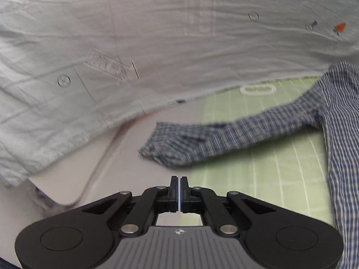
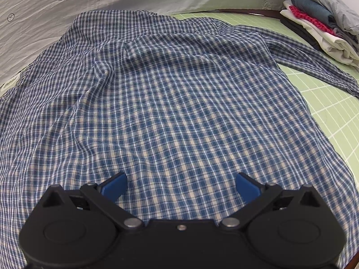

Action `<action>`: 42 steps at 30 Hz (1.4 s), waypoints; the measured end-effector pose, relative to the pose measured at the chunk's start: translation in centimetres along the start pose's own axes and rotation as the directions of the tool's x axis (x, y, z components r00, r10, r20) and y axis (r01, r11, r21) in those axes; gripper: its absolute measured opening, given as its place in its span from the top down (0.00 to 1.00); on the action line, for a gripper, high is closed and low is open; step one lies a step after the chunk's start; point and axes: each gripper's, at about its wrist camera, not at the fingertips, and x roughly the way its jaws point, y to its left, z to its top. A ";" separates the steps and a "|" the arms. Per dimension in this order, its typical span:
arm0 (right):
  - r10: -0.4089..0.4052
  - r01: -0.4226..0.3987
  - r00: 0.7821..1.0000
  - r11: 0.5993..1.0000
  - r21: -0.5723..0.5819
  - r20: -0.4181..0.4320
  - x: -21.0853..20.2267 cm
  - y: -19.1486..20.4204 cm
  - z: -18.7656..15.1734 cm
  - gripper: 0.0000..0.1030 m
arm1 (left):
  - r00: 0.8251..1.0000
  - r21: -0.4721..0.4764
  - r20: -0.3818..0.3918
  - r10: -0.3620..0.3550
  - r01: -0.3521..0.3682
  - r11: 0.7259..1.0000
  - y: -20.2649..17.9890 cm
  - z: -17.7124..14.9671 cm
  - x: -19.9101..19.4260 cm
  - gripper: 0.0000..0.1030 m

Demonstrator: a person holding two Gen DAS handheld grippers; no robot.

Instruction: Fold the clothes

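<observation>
A blue and white checked shirt [image 2: 175,103] lies spread and wrinkled on a green grid mat [image 2: 325,94]. My right gripper [image 2: 180,183] hovers low over the shirt's body, its blue-padded fingers wide open with only flat cloth below them. In the left wrist view one sleeve [image 1: 235,132] stretches left across the mat [image 1: 258,168], and its cuff [image 1: 166,148] ends past the mat's edge. My left gripper [image 1: 179,179] sits just short of that cuff. Its jaws are shut tight with nothing visible between them.
A pale sheet with small carrot prints [image 1: 134,33] drapes behind the mat and over a white board's rounded corner [image 1: 74,174]. A pile of folded clothes [image 2: 320,22] stands at the mat's far right. A second sleeve [image 2: 314,65] reaches toward that pile.
</observation>
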 end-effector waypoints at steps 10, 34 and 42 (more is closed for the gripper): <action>0.012 -0.011 1.000 1.000 -0.016 0.006 0.5 0.5 0.7 0.00 | 0.993 -0.331 -0.102 -0.061 0.024 0.943 4.9 -0.1 2.5 0.73; -0.046 0.046 0.999 0.997 0.064 0.001 1.6 2.3 2.1 0.00 | 0.990 -0.357 -0.125 -0.066 0.017 0.934 10.6 7.3 18.9 0.10; -0.049 0.047 0.998 0.997 0.062 0.027 1.5 2.5 1.9 0.00 | 0.997 -0.325 -0.057 -0.042 0.021 0.946 9.4 8.0 16.6 0.91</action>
